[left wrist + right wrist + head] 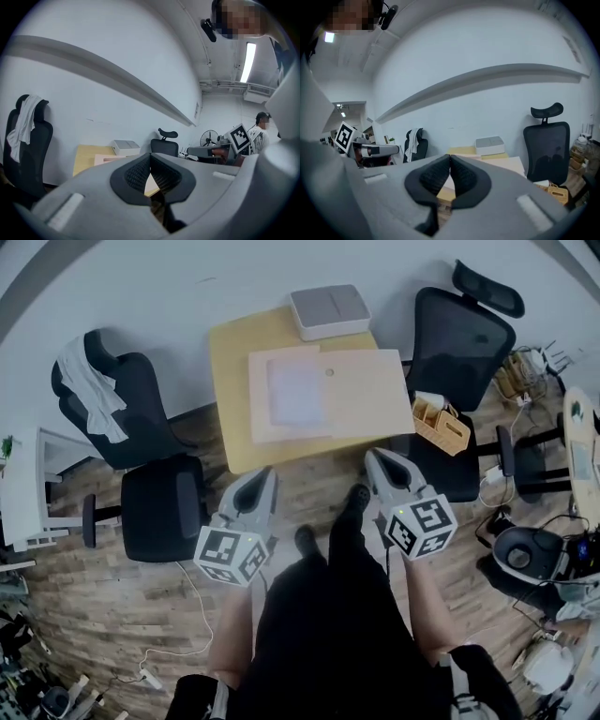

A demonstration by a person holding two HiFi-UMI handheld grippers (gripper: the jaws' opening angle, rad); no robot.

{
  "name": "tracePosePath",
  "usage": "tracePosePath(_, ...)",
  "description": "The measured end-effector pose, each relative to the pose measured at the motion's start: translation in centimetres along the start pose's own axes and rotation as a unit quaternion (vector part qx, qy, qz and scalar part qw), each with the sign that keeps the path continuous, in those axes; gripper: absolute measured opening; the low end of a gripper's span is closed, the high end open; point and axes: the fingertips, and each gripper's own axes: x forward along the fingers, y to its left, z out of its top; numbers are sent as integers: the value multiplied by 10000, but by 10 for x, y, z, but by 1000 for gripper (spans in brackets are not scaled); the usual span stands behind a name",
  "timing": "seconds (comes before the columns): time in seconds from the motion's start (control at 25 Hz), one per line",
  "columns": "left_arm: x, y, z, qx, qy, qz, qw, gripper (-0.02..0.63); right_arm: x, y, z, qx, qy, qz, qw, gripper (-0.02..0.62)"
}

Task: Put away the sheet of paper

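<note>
A pale sheet of paper [297, 395] lies on an open beige folder [375, 392] on the small yellow table [232, 362]. My left gripper [263, 474] hovers short of the table's near edge on the left, jaws shut with nothing between them. My right gripper [377, 458] hangs by the near right edge, also shut and empty. In the left gripper view the left gripper [150, 157] points toward the table [86, 159], and the right gripper [450, 158] does the same in its own view, with the folder [513, 165] beyond.
A grey flat box [328, 310] sits at the table's far edge. Black office chairs stand left [155, 493] and right [459, 343] of the table, one with a white cloth [89, 390]. A wooden organiser [439, 423] rests on the right chair. Cables lie on the wood floor.
</note>
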Motion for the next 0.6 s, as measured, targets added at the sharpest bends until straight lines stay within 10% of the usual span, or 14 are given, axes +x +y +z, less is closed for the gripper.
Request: tracePosePath(0.6, -7, -19, 17, 126, -188, -155, 9996, 9, -36, 48, 62, -315, -1000, 457, 9934, 2)
